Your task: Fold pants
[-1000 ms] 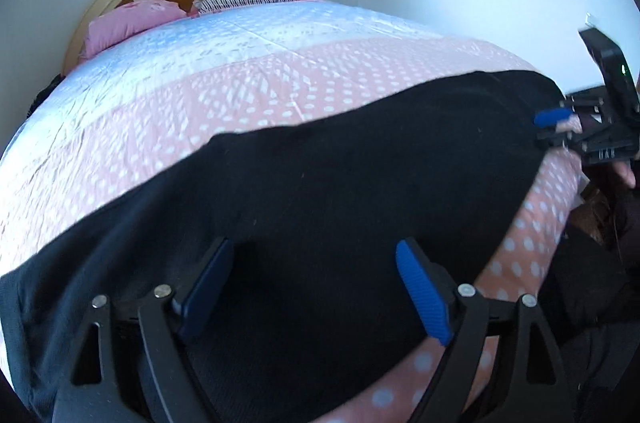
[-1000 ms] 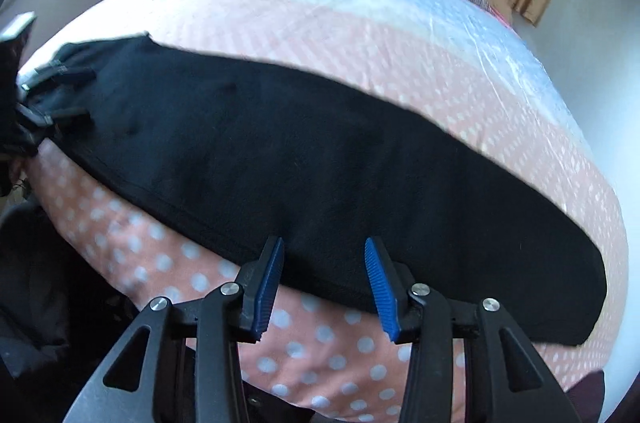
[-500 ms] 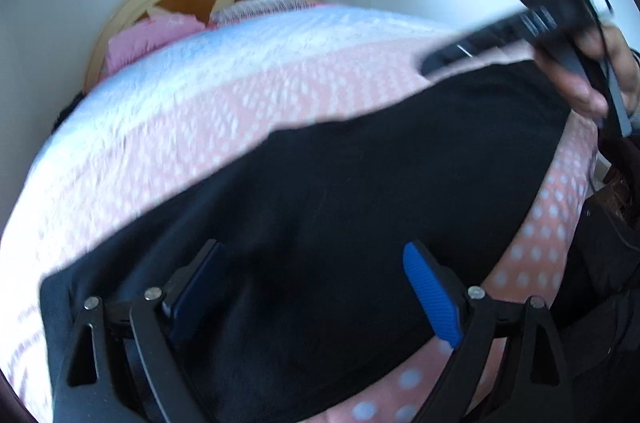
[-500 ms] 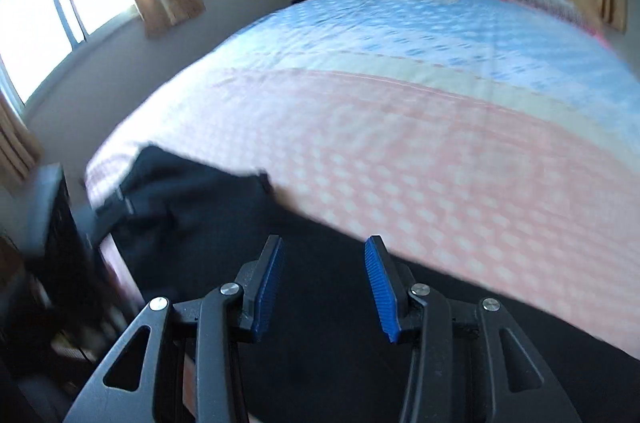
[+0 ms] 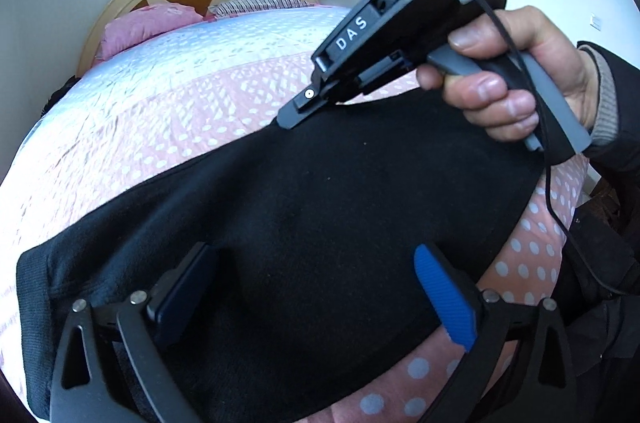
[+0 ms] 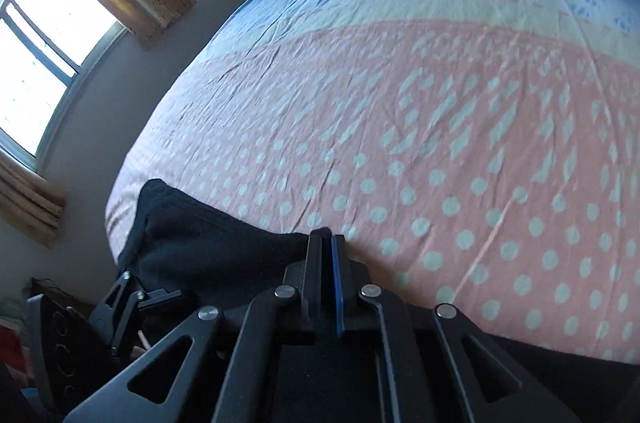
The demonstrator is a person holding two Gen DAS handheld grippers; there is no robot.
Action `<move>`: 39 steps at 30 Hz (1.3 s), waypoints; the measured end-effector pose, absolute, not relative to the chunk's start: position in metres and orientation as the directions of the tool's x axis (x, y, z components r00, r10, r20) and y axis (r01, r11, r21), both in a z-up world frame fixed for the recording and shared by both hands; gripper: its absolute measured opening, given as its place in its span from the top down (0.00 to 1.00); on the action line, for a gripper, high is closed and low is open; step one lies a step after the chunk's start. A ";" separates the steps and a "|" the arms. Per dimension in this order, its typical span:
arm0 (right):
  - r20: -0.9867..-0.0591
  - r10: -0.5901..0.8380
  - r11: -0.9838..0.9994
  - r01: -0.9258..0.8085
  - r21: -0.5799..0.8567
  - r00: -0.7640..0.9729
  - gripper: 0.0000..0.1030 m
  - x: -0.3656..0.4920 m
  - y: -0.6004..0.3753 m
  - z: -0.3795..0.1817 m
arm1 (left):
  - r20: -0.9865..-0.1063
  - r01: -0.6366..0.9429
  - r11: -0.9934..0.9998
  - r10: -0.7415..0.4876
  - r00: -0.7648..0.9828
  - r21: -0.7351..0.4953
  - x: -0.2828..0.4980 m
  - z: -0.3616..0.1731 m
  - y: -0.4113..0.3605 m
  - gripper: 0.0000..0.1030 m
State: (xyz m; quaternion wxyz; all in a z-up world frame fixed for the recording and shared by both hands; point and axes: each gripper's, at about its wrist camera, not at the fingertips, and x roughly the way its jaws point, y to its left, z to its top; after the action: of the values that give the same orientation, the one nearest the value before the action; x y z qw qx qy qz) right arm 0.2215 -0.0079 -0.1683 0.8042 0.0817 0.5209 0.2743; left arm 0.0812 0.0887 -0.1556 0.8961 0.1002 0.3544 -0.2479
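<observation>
The right tool (image 6: 325, 247) is clamped on the far edge of the black fleece pants (image 5: 320, 223), which stretch left-right; the left tool (image 5: 316, 295) gapes empty over their near side.

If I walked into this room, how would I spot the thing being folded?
Look at the bed with its pink polka-dot and pale blue cover. Along its near edge lies a long dark garment, the pants. They are the only plain black cloth on the patterned bedding, far from the pink pillow at the headboard.
</observation>
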 end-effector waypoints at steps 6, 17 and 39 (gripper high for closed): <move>-0.823 0.382 0.880 -0.436 0.186 0.420 0.92 0.200 0.007 -0.157 | -0.683 0.513 0.858 -0.375 0.627 0.001 0.087 -0.155 0.091 0.00; -0.800 0.045 0.942 -0.291 -0.165 0.598 0.60 0.123 -0.101 -0.120 | -0.673 0.495 0.869 -0.353 0.650 0.023 0.083 -0.147 0.089 0.00; -0.774 -0.027 0.995 -0.060 -0.084 0.632 0.35 0.049 -0.264 -0.156 | -0.716 0.466 0.879 -0.261 0.647 0.100 0.113 -0.135 0.010 0.00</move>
State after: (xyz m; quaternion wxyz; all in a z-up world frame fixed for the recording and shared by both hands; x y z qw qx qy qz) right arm 0.0495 -0.2637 -0.1563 0.9020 -0.0509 0.4287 0.0093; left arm 0.1127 0.0103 -0.1350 0.8968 0.1390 0.3678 -0.2026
